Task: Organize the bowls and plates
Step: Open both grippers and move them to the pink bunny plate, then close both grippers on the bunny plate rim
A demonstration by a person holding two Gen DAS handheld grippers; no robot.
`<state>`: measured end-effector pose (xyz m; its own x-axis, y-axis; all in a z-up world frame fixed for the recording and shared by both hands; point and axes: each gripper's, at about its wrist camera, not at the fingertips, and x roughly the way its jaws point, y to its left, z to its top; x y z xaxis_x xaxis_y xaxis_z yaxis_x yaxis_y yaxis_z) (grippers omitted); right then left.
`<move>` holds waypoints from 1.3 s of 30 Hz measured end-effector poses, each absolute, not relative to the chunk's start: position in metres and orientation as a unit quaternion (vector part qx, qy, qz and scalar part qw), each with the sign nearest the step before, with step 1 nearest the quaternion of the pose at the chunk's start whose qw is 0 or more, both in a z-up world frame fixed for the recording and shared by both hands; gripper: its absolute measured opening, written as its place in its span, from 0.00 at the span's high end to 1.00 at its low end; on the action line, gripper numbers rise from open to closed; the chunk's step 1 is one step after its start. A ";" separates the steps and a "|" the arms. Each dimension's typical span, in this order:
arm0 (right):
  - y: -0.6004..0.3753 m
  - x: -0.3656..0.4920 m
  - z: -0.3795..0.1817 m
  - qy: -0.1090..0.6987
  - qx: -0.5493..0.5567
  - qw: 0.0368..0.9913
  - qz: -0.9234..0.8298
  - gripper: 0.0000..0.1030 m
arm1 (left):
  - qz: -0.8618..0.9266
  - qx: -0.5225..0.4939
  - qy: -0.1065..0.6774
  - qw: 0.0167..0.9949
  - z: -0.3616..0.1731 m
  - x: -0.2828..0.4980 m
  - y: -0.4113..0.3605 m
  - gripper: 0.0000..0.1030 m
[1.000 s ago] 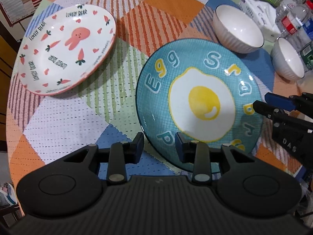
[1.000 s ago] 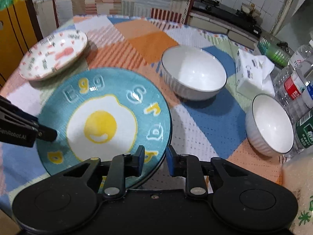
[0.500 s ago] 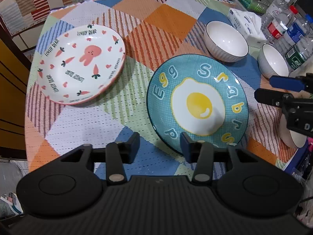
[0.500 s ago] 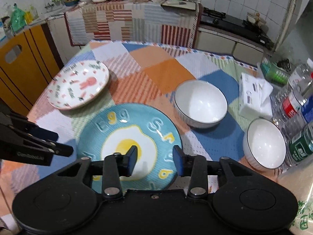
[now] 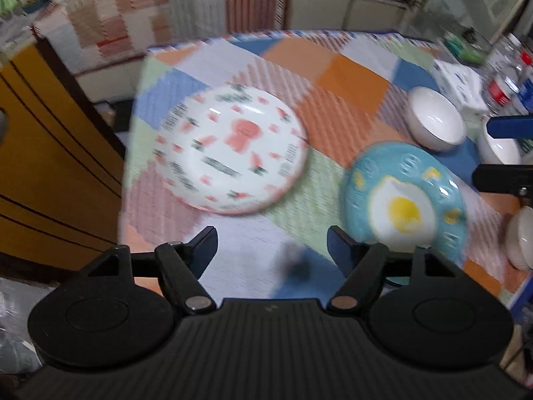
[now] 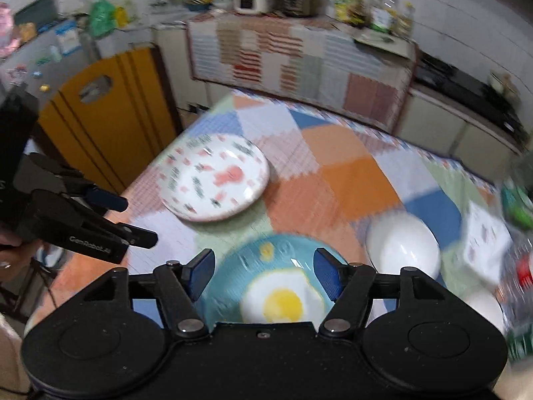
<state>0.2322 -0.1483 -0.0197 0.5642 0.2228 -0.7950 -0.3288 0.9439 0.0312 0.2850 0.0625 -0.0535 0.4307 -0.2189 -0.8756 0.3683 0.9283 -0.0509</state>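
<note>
A teal egg plate [image 5: 403, 200] [image 6: 276, 286] lies flat on the patchwork tablecloth. A white rabbit plate [image 5: 230, 153] [image 6: 216, 176] sits to its far left. One white bowl [image 5: 436, 123] [image 6: 403, 246] stands right of the plates, a second bowl [image 5: 499, 146] [image 6: 483, 306] further right. My left gripper [image 5: 271, 236] [image 6: 133, 220] hovers above the cloth near the rabbit plate, jaws opening, nothing between them. My right gripper [image 6: 263, 260] hangs high over the egg plate, jaws opening, empty; its fingers [image 5: 503, 180] show at the right edge of the left wrist view.
A tissue pack [image 6: 483, 240] and water bottles [image 5: 506, 76] crowd the table's right side. Another white bowl [image 5: 521, 236] sits at the near right edge. A yellow wooden chair [image 6: 110, 123] stands close against the table's left edge. Kitchen counters lie behind.
Both grippers have lifted away from the egg plate's rim and opened wider. The left one swung toward the rabbit plate. The egg plate stays on the cloth.
</note>
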 end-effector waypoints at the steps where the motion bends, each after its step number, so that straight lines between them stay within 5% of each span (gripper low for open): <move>1: -0.145 0.237 -0.018 0.436 -0.056 0.883 0.168 0.32 | -0.164 0.075 0.496 0.850 -0.051 0.289 0.070 0.28; 10: -0.127 0.294 -0.057 0.390 -0.001 0.889 0.241 0.32 | -0.138 0.053 0.461 0.875 -0.072 0.324 0.114 0.14; 24: -0.138 0.389 -0.175 0.475 0.159 0.842 0.200 0.42 | -0.139 0.040 0.473 0.869 -0.149 0.383 0.130 0.18; 30: -0.134 0.398 -0.192 0.489 0.148 0.837 0.196 0.62 | -0.141 0.024 0.491 0.859 -0.165 0.399 0.131 0.41; 36: -0.131 0.405 -0.196 0.482 0.160 0.842 0.184 0.68 | -0.135 0.015 0.505 0.853 -0.177 0.407 0.126 0.69; 39: -0.127 0.408 -0.202 0.487 0.156 0.841 0.178 0.81 | -0.144 -0.011 0.501 0.853 -0.184 0.410 0.133 0.72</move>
